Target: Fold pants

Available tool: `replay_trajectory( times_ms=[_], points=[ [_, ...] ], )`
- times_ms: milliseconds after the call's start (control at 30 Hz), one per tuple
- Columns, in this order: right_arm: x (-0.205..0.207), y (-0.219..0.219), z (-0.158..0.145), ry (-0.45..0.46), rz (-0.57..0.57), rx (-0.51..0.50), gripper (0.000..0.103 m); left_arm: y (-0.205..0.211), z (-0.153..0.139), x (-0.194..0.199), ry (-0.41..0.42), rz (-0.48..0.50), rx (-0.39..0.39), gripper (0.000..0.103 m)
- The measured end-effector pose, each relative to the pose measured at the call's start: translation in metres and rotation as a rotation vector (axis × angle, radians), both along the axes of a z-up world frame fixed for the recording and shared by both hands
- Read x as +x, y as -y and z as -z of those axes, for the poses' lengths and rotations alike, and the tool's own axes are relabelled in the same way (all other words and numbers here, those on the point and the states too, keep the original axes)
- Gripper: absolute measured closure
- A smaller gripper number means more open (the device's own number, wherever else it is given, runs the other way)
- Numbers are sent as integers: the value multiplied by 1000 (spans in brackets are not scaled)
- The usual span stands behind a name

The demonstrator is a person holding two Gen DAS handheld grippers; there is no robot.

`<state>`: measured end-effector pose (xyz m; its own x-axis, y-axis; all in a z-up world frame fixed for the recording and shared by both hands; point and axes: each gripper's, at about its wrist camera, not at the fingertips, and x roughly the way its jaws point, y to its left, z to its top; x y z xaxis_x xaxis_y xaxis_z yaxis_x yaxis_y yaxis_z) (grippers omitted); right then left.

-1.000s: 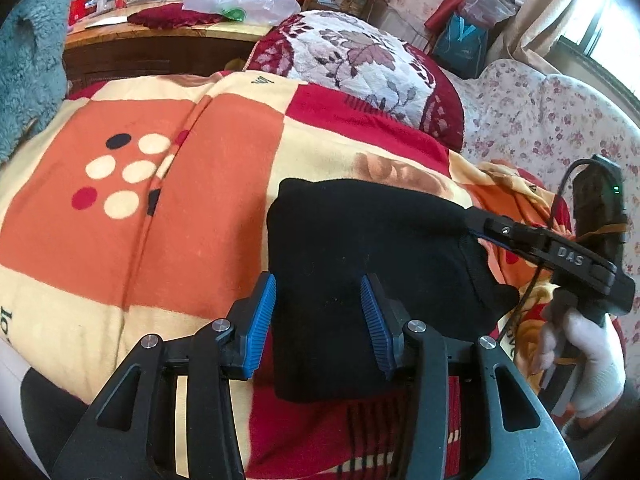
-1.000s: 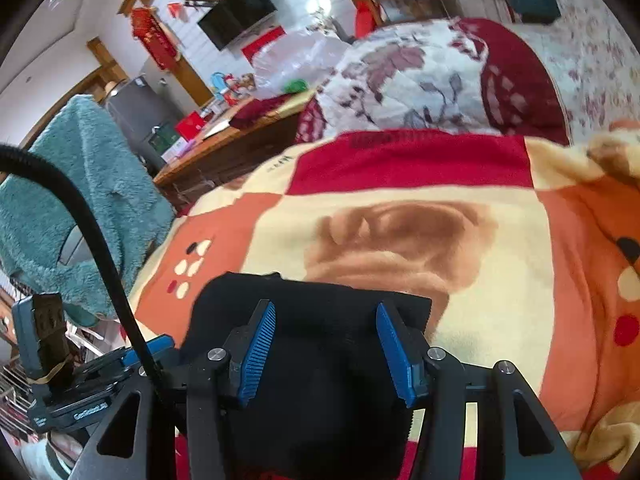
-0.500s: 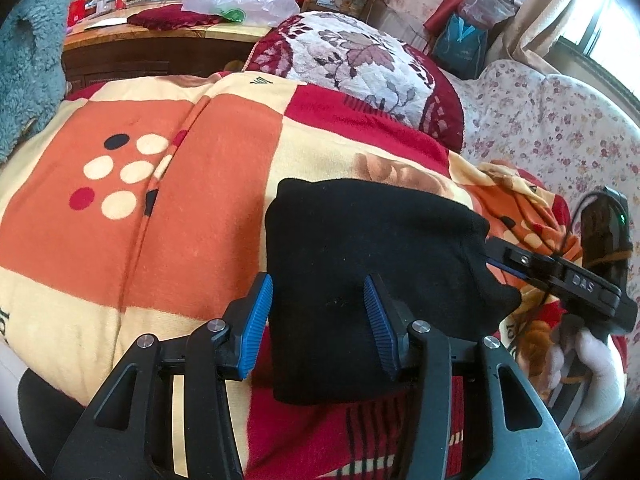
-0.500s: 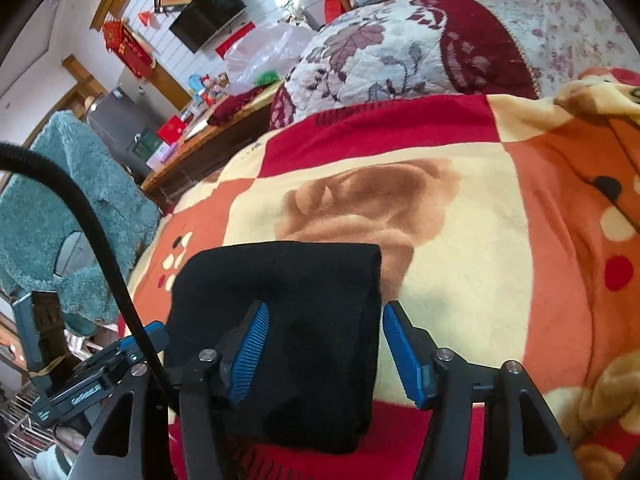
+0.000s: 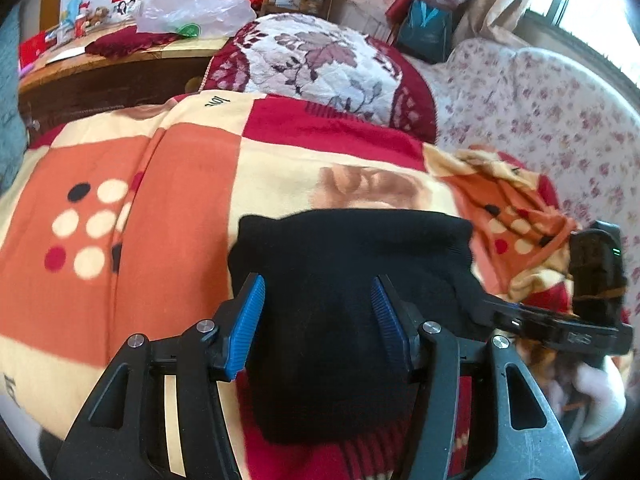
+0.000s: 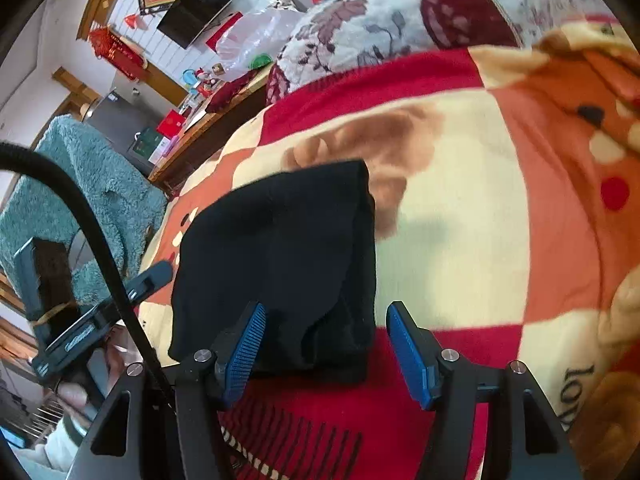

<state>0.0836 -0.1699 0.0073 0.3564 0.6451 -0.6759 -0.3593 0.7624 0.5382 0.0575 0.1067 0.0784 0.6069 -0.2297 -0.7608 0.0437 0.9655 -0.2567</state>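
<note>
Gloved hand (image 5: 596, 404) blurred, edge-cropped

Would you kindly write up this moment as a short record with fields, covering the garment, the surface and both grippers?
garment: black pants, folded into a compact rectangular bundle
surface: patterned blanket in orange, cream and red
left gripper: jaws have just been opening; pads apart, above the bundle, not pressing on it
right gripper: jaws have just been opening; pads apart, over the bundle's near right corner, nothing clamped
background: floral pillow beyond the blanket; teal fleece at the side
fold status: appears finished
</note>
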Motion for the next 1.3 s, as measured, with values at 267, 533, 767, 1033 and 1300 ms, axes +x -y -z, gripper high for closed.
replay_trajectory(
  times_ms=[267, 533, 767, 1033, 1300],
  points=[
    [-13, -13, -13, 114, -63, -31, 67, -17, 7, 33, 8, -23, -3, 47],
    [-29, -21, -38, 217, -154, -48, 85, -16, 13, 44, -17, 31, 29, 49],
    [-21, -16, -9, 157, -125, -130, 86, -19, 26, 55, -28, 38, 5, 56],
    [-15, 2, -6, 99, -38, -67, 77, -23, 26, 55, -55, -38, -28, 55],
    [-18, 2, -59, 244, -38, 27, 75, -26, -1, 23, -10, -87, 2, 55]
  ],
)
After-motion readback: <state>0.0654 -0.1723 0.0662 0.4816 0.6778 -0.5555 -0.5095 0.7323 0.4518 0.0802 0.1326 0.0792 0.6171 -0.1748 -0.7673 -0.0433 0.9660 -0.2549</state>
